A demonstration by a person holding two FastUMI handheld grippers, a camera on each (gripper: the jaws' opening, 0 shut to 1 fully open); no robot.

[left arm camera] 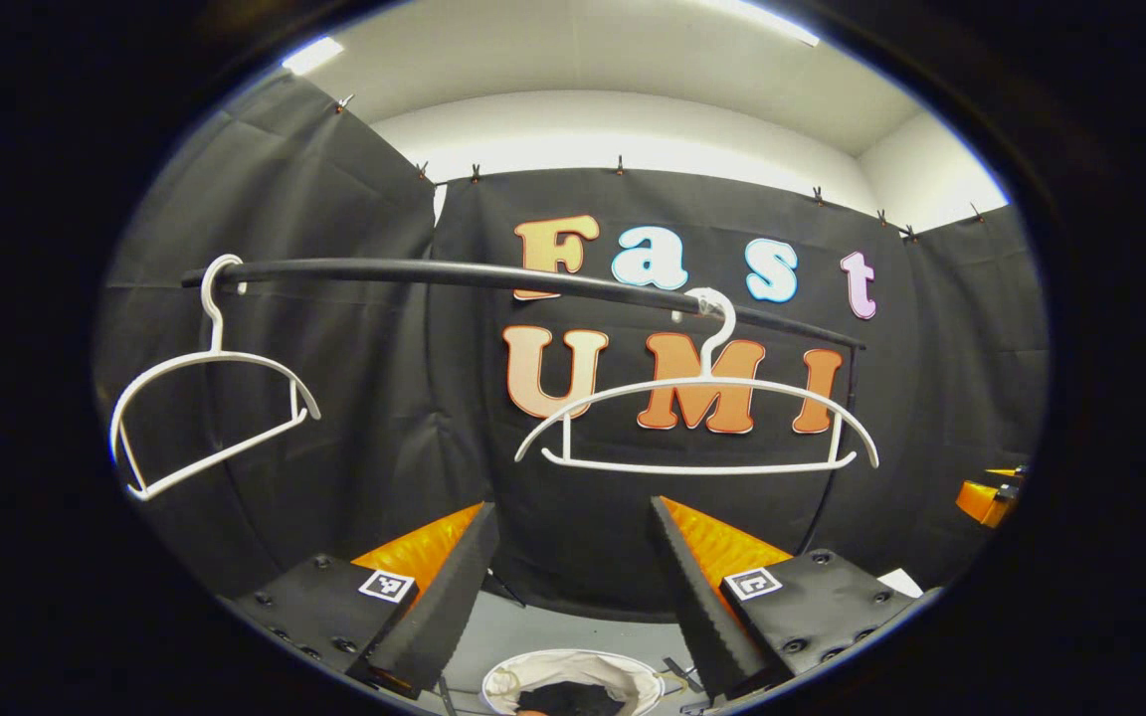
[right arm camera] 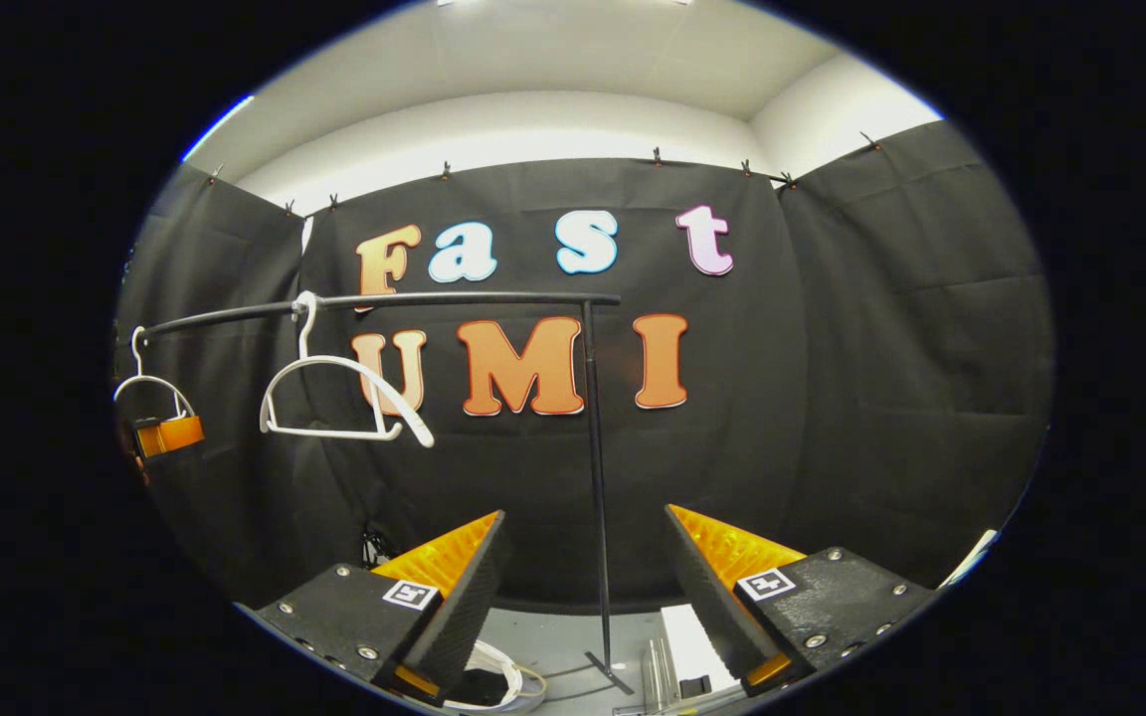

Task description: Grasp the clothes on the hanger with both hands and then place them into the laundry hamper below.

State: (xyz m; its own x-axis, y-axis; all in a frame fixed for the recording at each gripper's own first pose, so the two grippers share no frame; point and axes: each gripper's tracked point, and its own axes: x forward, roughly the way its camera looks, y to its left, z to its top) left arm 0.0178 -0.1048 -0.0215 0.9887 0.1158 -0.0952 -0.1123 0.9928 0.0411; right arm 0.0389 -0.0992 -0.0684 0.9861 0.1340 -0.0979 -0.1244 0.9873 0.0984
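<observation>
Two white hangers hang bare on the black rail (left arm camera: pixel 493 273): one at the left (left arm camera: pixel 205 418), one near the middle (left arm camera: pixel 697 423). Below, the round white-rimmed laundry hamper (left arm camera: pixel 623 671) holds a dark garment (left arm camera: pixel 568 699). My left gripper (left arm camera: pixel 571 505) is open and holds nothing, above the hamper and in front of the middle hanger. My right gripper (right arm camera: pixel 584 512) is open too, with nothing between its fingers, and faces the rail's upright pole (right arm camera: pixel 593 467). In the right gripper view the hangers (right arm camera: pixel 334 398) sit at the left and the hamper's rim (right arm camera: pixel 508 676) shows low down.
The rail's stand has feet on the grey floor (right arm camera: pixel 623 686). White sheets and a small dark object (right arm camera: pixel 692 651) lie on the floor by the right gripper. The other gripper's orange body shows at the right edge (left arm camera: pixel 986 497) and at the left edge (right arm camera: pixel 167 435).
</observation>
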